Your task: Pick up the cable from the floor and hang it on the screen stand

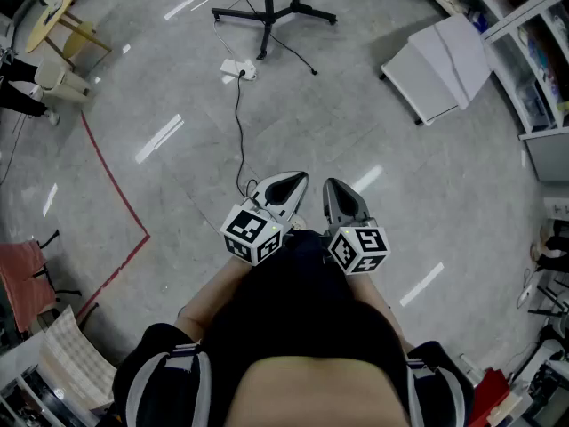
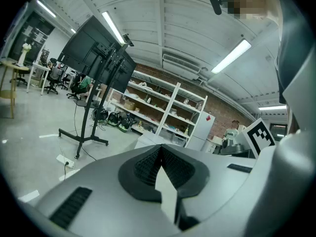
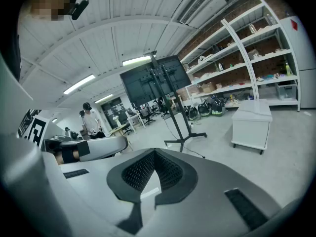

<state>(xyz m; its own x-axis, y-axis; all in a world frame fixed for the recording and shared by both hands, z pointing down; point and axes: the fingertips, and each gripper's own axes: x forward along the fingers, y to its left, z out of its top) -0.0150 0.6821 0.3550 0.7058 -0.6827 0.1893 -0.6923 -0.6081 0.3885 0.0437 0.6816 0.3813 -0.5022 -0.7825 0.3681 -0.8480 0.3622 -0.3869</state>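
Left gripper (image 1: pixel 293 181) and right gripper (image 1: pixel 334 188) both pinched together, empty; cable (image 1: pixel 238 123) lies at twelve o'clock; screen stand (image 1: pixel 268 12) beyond.

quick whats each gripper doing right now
left gripper: closed, holding nothing
right gripper: closed, holding nothing

Bright, even indoor light falls from long ceiling lamps (image 2: pixel 231 57). In the head view the glossy floor (image 1: pixel 356 132) returns several white glare streaks (image 1: pixel 160 138), and shadows are faint and soft-edged. Both gripper views show strong fisheye bending, with black vignetting at all 4 corners. Their nearest foreground looks soft; the distant room is sharper. The head view is sharp throughout.
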